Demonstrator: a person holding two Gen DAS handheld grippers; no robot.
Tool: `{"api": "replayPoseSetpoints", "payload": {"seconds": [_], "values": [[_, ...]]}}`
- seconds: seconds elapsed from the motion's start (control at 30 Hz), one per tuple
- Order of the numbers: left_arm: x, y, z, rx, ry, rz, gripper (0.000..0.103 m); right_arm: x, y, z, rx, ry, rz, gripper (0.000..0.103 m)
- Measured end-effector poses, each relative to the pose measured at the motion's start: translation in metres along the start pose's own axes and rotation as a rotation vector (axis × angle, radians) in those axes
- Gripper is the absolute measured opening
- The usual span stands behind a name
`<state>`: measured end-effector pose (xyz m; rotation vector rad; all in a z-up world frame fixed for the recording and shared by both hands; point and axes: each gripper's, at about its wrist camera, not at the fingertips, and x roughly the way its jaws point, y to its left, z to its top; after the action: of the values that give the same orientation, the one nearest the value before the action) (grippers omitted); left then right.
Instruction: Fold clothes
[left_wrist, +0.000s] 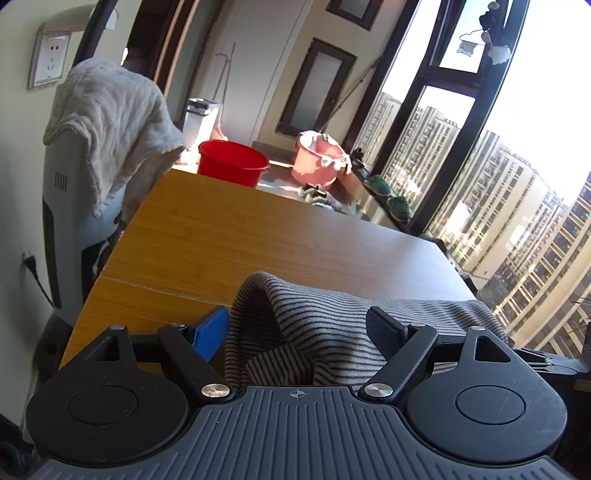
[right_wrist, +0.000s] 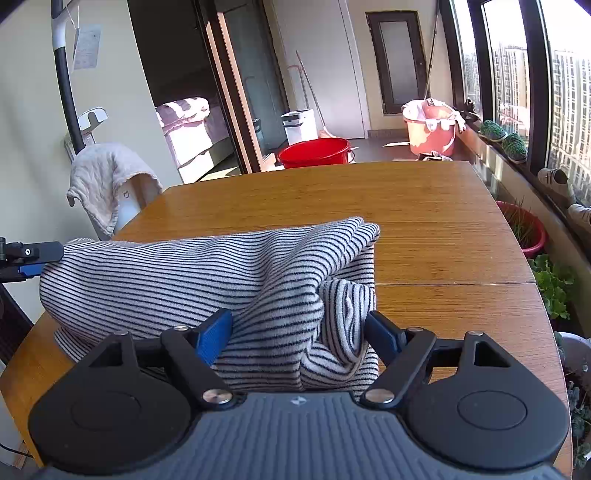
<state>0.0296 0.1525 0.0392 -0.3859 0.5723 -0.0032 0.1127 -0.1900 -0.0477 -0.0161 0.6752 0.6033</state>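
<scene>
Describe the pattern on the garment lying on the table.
Thin dark stripes on light grey garment; clearest in the right wrist view.

Sunlight floods through tall dark-framed windows (right_wrist: 517, 74) at three o'clock, high-rise blocks beyond. A wooden table (right_wrist: 424, 206) fills the foreground. At twelve o'clock, a red bucket (right_wrist: 314, 152) and pink bucket (right_wrist: 430, 131) stand on the floor near a cream wall (right_wrist: 29, 110).

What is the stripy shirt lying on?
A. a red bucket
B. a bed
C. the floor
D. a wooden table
D: the stripy shirt lies bunched up on the wooden table; the red bucket stands on the floor beyond the table's far edge.
</scene>
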Motion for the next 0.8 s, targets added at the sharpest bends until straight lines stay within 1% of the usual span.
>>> {"api": "replayPoseSetpoints", "payload": {"seconds": [0.07,0.17,0.23,0.3,0.37,0.4,0.5,0.57,0.6,0.63,0.67,0.7,0.73,0.77,0.8], "values": [[0.0,-0.005,0.007,-0.001,0.006,-0.015,0.087,0.0,0.0,-0.001,0.012,0.006,0.006,0.079],[0.016,-0.014,0.0,0.045,0.046,0.012,0.085,-0.002,0.001,-0.004,0.034,0.016,0.014,0.079],[0.026,-0.017,-0.012,0.062,0.089,0.005,0.075,-0.009,0.001,-0.014,0.047,0.026,0.02,0.079],[0.03,-0.017,-0.024,0.069,0.115,-0.006,0.075,-0.018,0.0,-0.024,0.03,0.038,0.026,0.079],[0.028,-0.013,-0.032,0.082,0.122,-0.008,0.077,-0.028,0.003,-0.023,-0.001,0.01,0.021,0.078],[0.026,-0.011,-0.034,0.086,0.122,-0.008,0.079,-0.033,0.004,-0.022,-0.017,-0.004,0.018,0.078],[0.02,-0.005,-0.029,0.057,0.119,-0.039,0.079,-0.046,0.006,-0.019,-0.046,-0.046,0.013,0.078],[0.02,-0.003,-0.022,0.033,0.115,-0.059,0.083,-0.047,-0.006,-0.002,0.063,-0.075,0.026,0.078],[0.023,-0.003,-0.019,0.014,0.122,-0.064,0.09,-0.042,-0.014,0.007,0.136,-0.07,0.04,0.078],[0.026,-0.002,-0.015,-0.005,0.129,-0.069,0.094,-0.035,-0.023,0.015,0.199,-0.052,0.054,0.078],[0.031,-0.001,-0.012,-0.024,0.14,-0.071,0.094,-0.026,-0.028,0.019,0.248,-0.027,0.062,0.082],[0.039,0.001,-0.012,-0.043,0.158,-0.068,0.094,-0.011,-0.033,0.021,0.298,0.017,0.069,0.083],[0.046,0.003,-0.012,-0.062,0.177,-0.065,0.091,0.003,-0.036,0.022,0.33,0.059,0.083,0.083],[0.053,0.005,-0.012,-0.077,0.188,-0.063,0.09,0.011,-0.037,0.022,0.335,0.068,0.098,0.08],[0.057,0.007,-0.012,-0.075,0.177,-0.062,0.085,0.014,-0.034,0.024,0.304,0.05,0.102,0.072]]}}
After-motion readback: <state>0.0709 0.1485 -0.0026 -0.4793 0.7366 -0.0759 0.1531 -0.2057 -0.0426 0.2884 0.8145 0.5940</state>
